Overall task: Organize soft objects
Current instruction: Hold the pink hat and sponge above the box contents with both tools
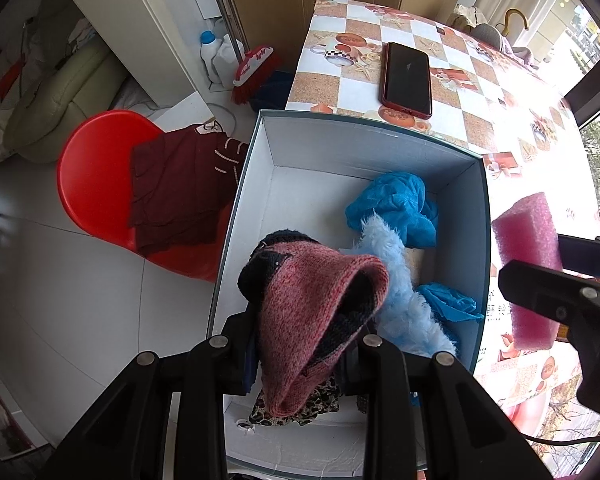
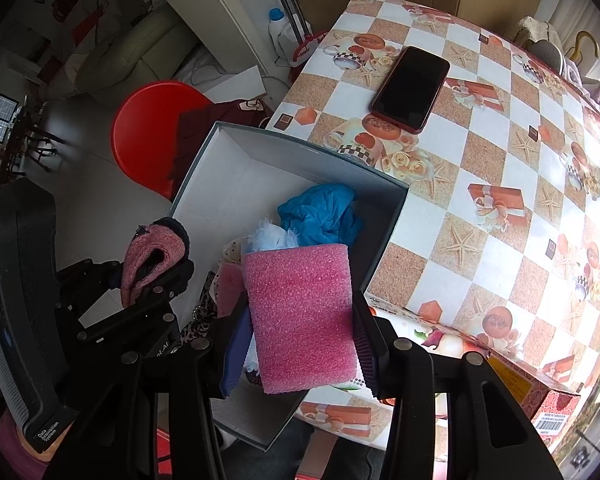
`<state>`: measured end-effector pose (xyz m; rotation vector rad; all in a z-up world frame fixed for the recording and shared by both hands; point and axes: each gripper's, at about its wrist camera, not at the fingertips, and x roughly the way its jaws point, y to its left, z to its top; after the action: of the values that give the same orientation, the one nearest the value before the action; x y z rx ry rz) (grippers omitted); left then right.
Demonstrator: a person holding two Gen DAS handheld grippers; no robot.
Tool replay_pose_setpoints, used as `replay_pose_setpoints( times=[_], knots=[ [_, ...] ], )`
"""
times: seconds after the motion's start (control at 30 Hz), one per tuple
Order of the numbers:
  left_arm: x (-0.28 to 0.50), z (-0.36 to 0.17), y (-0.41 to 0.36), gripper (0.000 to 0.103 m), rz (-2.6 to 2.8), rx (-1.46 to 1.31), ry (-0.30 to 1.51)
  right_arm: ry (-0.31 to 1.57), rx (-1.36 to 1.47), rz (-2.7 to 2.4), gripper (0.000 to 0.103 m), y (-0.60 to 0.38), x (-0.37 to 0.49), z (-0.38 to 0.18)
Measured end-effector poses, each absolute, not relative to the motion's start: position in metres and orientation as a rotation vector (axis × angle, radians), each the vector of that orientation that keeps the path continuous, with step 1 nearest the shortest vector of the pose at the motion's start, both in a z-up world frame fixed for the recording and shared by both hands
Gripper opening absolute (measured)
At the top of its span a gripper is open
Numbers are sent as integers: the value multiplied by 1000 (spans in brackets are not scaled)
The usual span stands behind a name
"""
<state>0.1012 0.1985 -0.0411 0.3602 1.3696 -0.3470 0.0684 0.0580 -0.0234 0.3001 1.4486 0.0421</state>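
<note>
My left gripper (image 1: 300, 344) is shut on a pink-and-navy knit hat (image 1: 320, 312) and holds it over the near end of an open white box (image 1: 300, 152). The hat also shows in the right wrist view (image 2: 148, 260). My right gripper (image 2: 300, 344) is shut on a pink foam block (image 2: 300, 316), held above the box's right edge (image 2: 388, 240); the block shows at the right of the left wrist view (image 1: 528, 268). In the box lie a blue cloth (image 1: 396, 208), a light-blue fluffy piece (image 1: 400, 288) and a leopard-print fabric (image 1: 296, 408).
The box stands at the edge of a checkered table (image 2: 500, 160). A red-cased phone (image 1: 406, 78) lies on the table behind it. A red chair (image 1: 96, 184) with a maroon garment (image 1: 172, 188) stands left of the box. A patterned carton (image 2: 520, 384) sits at the right.
</note>
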Motion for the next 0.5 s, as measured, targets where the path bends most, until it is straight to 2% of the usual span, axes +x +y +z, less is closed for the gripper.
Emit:
replay_pose_setpoints(
  times=[0.5],
  knots=[
    [104,-47,195,33,-345,361,1389,1470,291,42,48,57,74,-32]
  ],
)
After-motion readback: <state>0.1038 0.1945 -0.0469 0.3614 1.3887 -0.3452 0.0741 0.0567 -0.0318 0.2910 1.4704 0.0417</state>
